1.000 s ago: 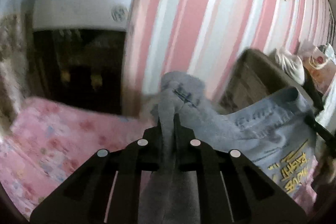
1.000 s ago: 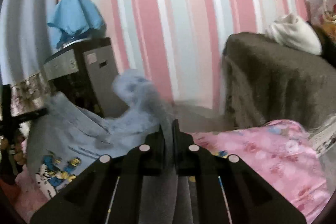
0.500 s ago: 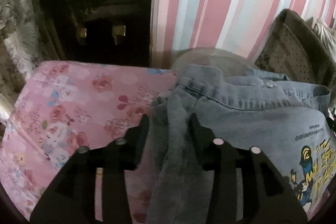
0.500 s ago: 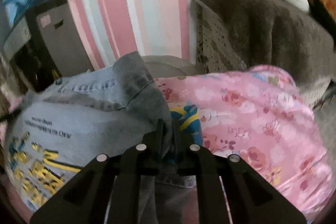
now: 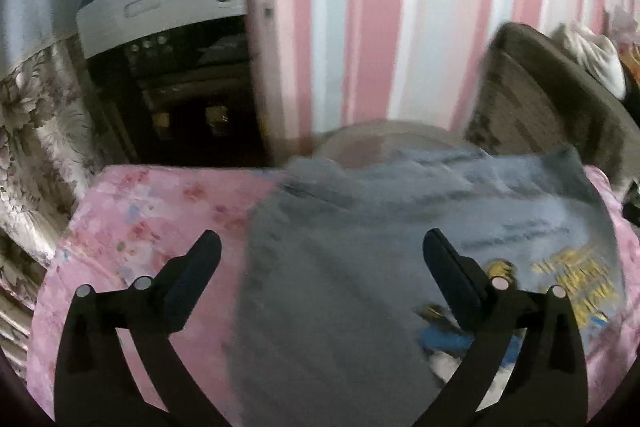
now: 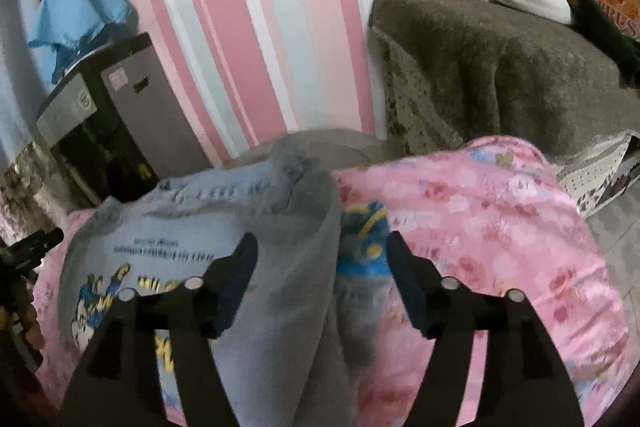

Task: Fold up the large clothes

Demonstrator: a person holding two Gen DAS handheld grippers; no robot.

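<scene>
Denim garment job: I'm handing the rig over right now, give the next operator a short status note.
Left gripper: jaws opening wide, nothing pinched; the cloth lies below them.
Right gripper: jaws opening, a fold of the cloth sits between them, pads off it.
Denim garment: laid on the pink floral cover, cartoon print facing up, far edge near the striped wall.
Done: garment released onto the cover, one flap folded over along its right side.
Left: smooth it, make the remaining folds. How many are already made I cannot tell.
</scene>
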